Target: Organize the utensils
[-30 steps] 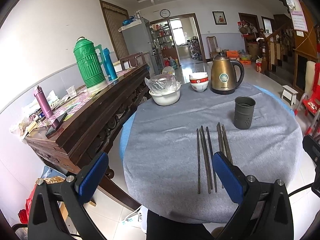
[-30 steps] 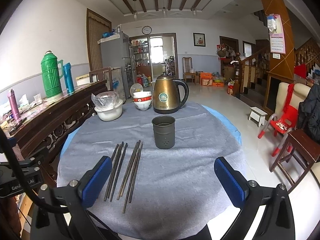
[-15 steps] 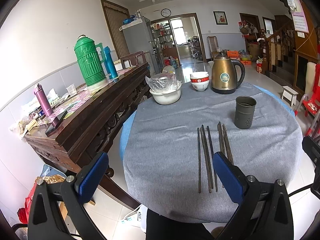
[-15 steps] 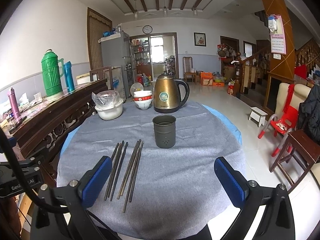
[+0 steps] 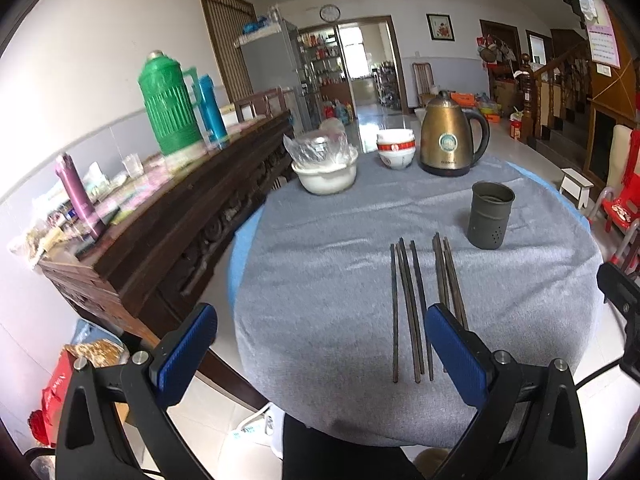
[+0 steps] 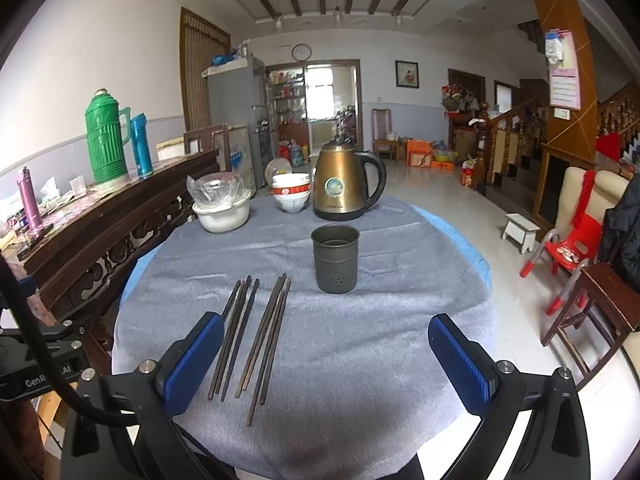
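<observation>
Several dark chopsticks (image 5: 416, 304) (image 6: 256, 336) lie side by side on the grey cloth of the round table (image 5: 320, 280) (image 6: 380, 320), in two loose bunches. A dark metal holder cup (image 5: 489, 221) (image 6: 335, 259) with small holes stands upright just beyond them, to their right. My left gripper (image 5: 320, 356) is open near the table's front edge, its right pad over the near ends of the right bunch. My right gripper (image 6: 326, 364) is open too, above the front of the table, its left pad beside the left bunch. Nothing is held.
At the back of the table stand a gold kettle (image 5: 450, 140) (image 6: 344, 186), stacked bowls (image 5: 395, 153) (image 6: 291, 194) and a white bowl with plastic wrap (image 5: 325, 168) (image 6: 222, 208). A dark wooden sideboard (image 5: 168, 216) with a green thermos (image 5: 170, 104) lines the left. A red chair (image 6: 572, 248) is at right.
The left view has shifted slightly and shows motion blur; the gripper has moved a little nearer the chopsticks. The right gripper has barely moved. Both stay open.
</observation>
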`<state>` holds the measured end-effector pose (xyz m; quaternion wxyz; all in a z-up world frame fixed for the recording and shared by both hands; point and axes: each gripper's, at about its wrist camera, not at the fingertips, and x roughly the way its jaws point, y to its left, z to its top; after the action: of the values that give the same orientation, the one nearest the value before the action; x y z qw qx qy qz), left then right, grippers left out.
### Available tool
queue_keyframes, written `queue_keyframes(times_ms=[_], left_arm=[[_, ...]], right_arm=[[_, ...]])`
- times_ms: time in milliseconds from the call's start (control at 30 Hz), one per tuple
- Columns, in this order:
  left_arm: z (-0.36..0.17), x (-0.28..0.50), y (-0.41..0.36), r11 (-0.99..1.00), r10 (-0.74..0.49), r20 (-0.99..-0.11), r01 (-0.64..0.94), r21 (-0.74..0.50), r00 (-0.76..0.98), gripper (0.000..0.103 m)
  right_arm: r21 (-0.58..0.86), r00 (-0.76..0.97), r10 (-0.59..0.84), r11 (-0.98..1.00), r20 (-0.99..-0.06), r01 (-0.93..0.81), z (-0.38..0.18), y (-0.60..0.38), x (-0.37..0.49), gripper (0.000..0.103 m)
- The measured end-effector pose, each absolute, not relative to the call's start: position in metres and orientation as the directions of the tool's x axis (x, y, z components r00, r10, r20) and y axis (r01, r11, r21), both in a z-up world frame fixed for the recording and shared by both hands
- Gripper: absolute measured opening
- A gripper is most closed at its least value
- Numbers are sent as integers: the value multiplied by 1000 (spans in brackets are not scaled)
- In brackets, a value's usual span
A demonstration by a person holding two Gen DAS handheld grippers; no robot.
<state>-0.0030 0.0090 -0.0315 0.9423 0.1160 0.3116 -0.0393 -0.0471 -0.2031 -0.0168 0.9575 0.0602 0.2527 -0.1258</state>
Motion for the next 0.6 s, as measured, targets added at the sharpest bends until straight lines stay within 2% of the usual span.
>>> queue_keyframes(times_ms=[233, 333, 433, 467, 600], left_arm=[[-75, 64, 28, 981, -102, -750, 193, 34, 653, 103], [-98, 91, 34, 977, -157, -796, 208, -40, 584, 98], [-118, 118, 32, 971, -200, -830, 221, -95, 521, 77], [-123, 126, 31, 967, -217, -838, 230, -113, 500, 69], [-146, 164, 13, 945, -284, -858, 274, -177, 427, 69]], right_arm=[[151, 770, -50, 970, -636, 188, -44, -237, 30, 102], [230, 724, 52, 962, -688, 150, -64, -247, 67, 84], [287, 660, 130, 949, -740, 134, -93, -250, 112, 57], [301, 644, 151, 945, -750, 129, -103, -249, 124, 52], [326, 594, 185, 935, -783, 139, -136, -246, 165, 41]])
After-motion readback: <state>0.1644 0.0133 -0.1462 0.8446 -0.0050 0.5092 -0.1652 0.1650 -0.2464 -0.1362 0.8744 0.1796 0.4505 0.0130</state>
